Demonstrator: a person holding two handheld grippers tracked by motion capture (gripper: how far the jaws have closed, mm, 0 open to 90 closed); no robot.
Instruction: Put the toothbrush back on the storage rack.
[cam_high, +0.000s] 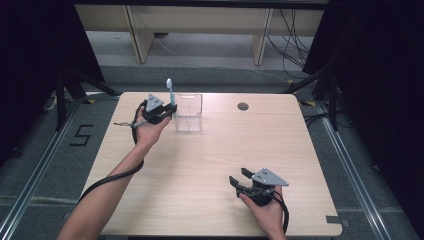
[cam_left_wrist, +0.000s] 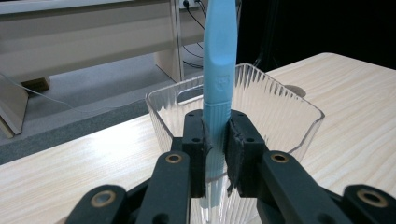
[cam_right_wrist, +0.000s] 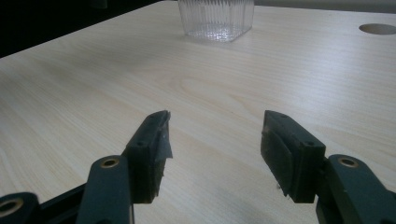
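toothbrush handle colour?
Light blue toothbrush, clamped upright in the left hand-held gripper; best in the left gripper view.

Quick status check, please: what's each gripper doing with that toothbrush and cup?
Left gripper shut on blue toothbrush, upright beside clear ribbed cup. Right gripper open, idle. Nothing in the way.

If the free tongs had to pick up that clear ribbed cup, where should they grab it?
Probably by the rim, from above. The clear cup stands upright with its mouth open, and its thin wall fits between the right tongs' open jaws. Take the wall farthest from the blue toothbrush, which the left tongs hold at the cup's near wall.
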